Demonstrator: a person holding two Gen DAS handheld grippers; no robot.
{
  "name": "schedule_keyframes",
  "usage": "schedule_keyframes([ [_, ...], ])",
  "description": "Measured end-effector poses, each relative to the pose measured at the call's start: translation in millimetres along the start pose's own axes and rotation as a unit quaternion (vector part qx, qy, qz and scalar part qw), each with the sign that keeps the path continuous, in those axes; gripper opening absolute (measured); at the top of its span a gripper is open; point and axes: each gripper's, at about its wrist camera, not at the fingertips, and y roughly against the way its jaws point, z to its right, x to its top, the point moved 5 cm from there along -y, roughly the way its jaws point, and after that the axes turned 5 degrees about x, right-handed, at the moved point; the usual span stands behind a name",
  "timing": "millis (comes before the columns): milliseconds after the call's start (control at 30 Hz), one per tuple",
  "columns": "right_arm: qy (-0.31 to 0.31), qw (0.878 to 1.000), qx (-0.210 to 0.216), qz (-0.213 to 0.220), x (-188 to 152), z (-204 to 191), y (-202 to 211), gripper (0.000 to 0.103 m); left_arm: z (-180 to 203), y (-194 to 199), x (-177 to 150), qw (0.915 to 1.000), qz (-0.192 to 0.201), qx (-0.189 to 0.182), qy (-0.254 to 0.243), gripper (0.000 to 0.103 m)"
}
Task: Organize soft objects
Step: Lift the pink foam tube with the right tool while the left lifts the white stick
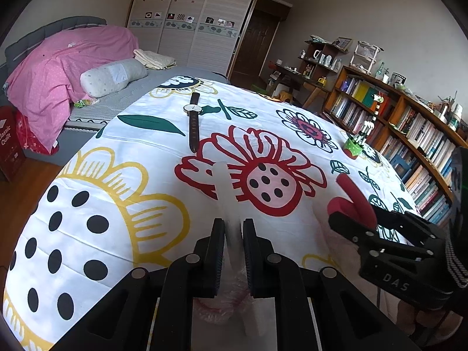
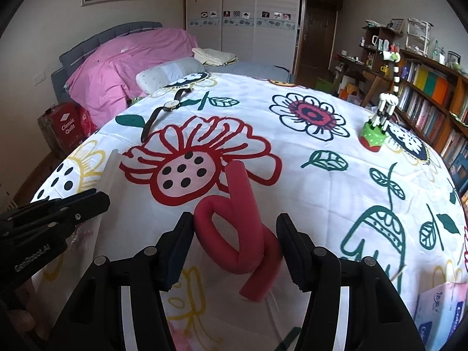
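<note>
A red foam rod (image 2: 248, 228), twisted into a loop, lies on the flowered cloth (image 2: 307, 175) of the table. My right gripper (image 2: 234, 218) is shut on the loop, a pad touching it on each side. The left wrist view shows the same grip, with the right gripper (image 1: 355, 215) holding the red foam rod (image 1: 352, 197) at the right. My left gripper (image 1: 234, 223) is shut on a pale translucent strip (image 1: 223, 184) that reaches forward over the cloth. Crinkled clear plastic (image 1: 222, 310) sits below its fingers. In the right wrist view the left gripper (image 2: 101, 199) and the pale translucent strip (image 2: 112, 163) are at the left.
A brown-strapped wristwatch (image 1: 193, 117) lies at the far side of the cloth. A toy giraffe on a green base (image 2: 376, 134) stands at the right. A tissue pack (image 2: 438, 313) is at the near right corner. A bookshelf (image 1: 409, 134) runs along the right, a bed (image 1: 73, 67) along the left.
</note>
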Motion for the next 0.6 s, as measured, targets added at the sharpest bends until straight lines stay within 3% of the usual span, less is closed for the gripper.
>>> schedule_keyframes([
  [333, 0.019, 0.999, -0.036, 0.025, -1, 2, 29, 0.059, 5, 7, 1, 0.9997, 0.000, -0.022, 0.011, 0.014],
  [600, 0.001, 0.998, -0.044, 0.035, -7, 18, 48, 0.059, 26, 16, 1, 0.9994, 0.006, -0.031, -0.013, 0.014],
])
